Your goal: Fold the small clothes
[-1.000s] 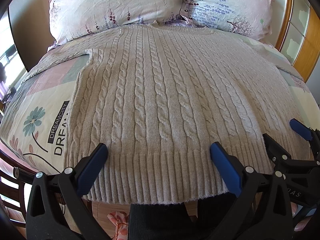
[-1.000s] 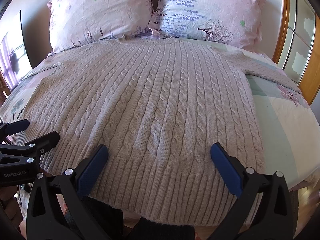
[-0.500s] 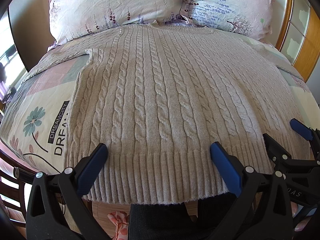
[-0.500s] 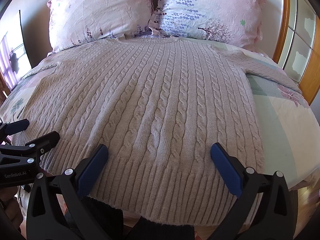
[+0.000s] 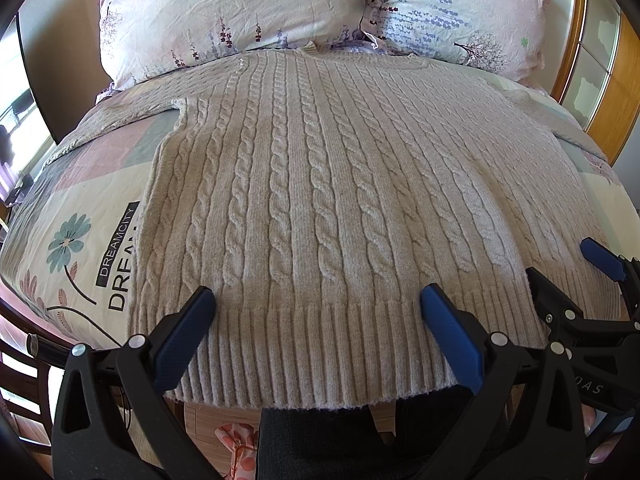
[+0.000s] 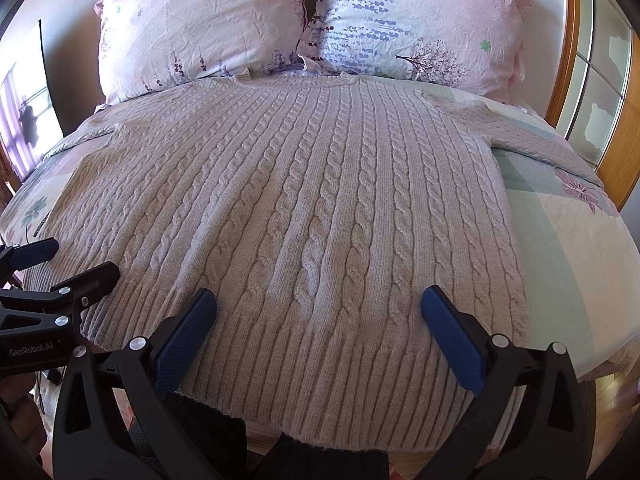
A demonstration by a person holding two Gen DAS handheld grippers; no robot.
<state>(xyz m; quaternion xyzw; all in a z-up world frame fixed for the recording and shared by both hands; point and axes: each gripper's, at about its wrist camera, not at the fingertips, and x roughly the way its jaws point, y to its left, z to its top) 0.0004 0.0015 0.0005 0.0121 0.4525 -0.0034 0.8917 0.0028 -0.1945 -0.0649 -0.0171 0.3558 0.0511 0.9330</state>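
Observation:
A beige cable-knit sweater (image 5: 320, 200) lies flat on the bed, collar toward the pillows, ribbed hem (image 5: 312, 352) at the near edge, sleeves spread to both sides. It also fills the right wrist view (image 6: 312, 216). My left gripper (image 5: 318, 300) is open and empty, hovering over the hem's left half. My right gripper (image 6: 319, 300) is open and empty over the hem's right half. The right gripper shows at the right edge of the left wrist view (image 5: 568, 272); the left gripper shows at the left edge of the right wrist view (image 6: 68, 260).
Two floral pillows (image 5: 240, 12) (image 6: 420, 20) stand at the head of the bed. A patterned quilt (image 5: 80, 240) covers the bed. A wooden-framed glass panel (image 6: 592, 80) stands at the right. A dark-clothed person's legs (image 5: 320, 440) are below the hem.

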